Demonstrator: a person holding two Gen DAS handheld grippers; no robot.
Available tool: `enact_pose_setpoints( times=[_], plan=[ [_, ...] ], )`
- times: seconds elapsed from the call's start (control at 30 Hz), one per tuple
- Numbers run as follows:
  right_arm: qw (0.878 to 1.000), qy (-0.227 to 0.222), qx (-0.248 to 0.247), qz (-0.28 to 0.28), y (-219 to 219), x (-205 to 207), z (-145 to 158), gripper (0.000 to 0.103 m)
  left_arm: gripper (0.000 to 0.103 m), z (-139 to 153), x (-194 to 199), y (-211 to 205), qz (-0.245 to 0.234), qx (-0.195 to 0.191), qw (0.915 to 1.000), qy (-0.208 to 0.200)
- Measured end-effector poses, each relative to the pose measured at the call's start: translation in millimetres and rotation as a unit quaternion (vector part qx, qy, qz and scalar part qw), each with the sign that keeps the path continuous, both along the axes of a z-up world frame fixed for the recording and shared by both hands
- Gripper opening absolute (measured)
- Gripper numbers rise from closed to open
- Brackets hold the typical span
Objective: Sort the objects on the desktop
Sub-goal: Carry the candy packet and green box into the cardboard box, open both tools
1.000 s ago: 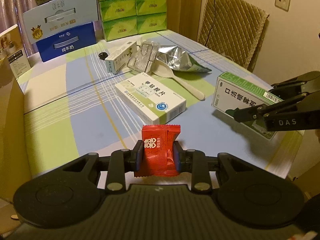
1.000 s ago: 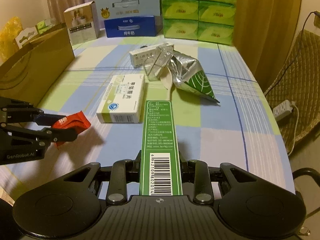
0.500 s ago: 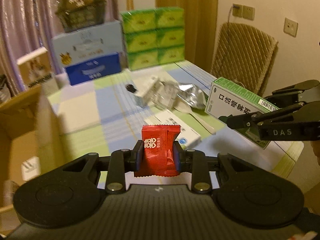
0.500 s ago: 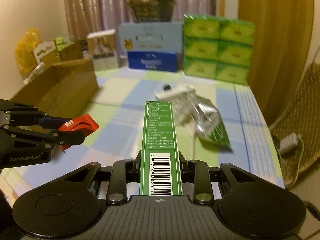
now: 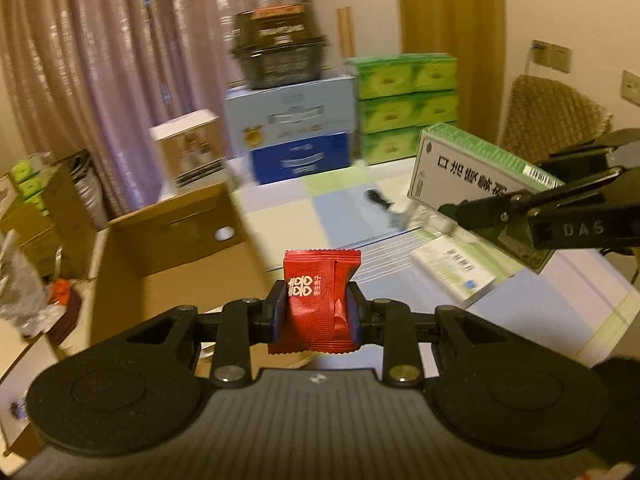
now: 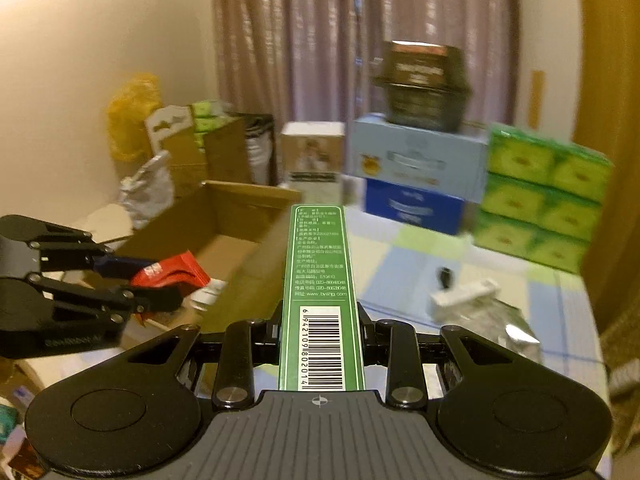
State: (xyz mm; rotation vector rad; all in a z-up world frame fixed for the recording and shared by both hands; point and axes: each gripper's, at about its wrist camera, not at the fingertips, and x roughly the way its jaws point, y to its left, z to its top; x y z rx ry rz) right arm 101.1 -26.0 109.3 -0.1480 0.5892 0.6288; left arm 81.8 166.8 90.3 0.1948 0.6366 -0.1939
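The left gripper (image 5: 316, 312) pinches a glossy red crinkle-edged candy packet (image 5: 318, 304) upright in the air, and the right gripper (image 6: 320, 332) clamps a long green-and-white medicine carton (image 6: 318, 280), both held above the checked tablecloth (image 5: 340, 216). Just beyond the packet stands an open brown cardboard box (image 5: 172, 240), its inside mostly hidden or blurred. Farther back are a white medicine box (image 5: 452, 276), stacked green tissue packs (image 5: 404, 104) and blue cartons (image 5: 296, 136).
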Motion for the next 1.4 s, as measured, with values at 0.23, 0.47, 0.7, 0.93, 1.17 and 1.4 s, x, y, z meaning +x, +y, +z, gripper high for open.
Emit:
enact_pose_setpoints(
  times=[0.23, 0.47, 0.7, 0.93, 1.17, 1.4],
  plan=[
    [0.999, 0.013, 0.001, 0.047, 64.7, 5.5, -8.4, 0.028, 0.025, -4.4, -4.6, 62.7, 0.049, 0.004, 0.9987, 0.013],
    [0.997, 0.031, 0.000, 0.065, 104.4, 19.6, -20.9, 0.028, 0.025, -12.1, 3.5, 105.2, 0.077, -0.002, 0.9968, 0.021],
    [0.996, 0.040, -0.005, 0.075, 135.1, 32.8, -29.9, 0.028, 0.025, -14.1, 25.7, 139.7, 0.098, -0.023, 0.9947, 0.025],
    [0.995, 0.065, -0.006, 0.080, 158.7, 46.8, -49.5, 0.028, 0.025, -27.9, 43.6, 149.3, 0.098, -0.033, 0.9939, 0.039],
    [0.994, 0.076, -0.008, 0.076, 168.8, 60.3, -63.2, 0.028, 0.025, -47.3, 59.2, 154.8, 0.095, -0.036, 0.9934, 0.053],
    [0.994, 0.085, -0.003, 0.065, 170.9, 72.1, -71.7, 0.028, 0.039, -61.9, 71.0, 156.3, 0.090, -0.054, 0.9925, 0.063]
  ],
)
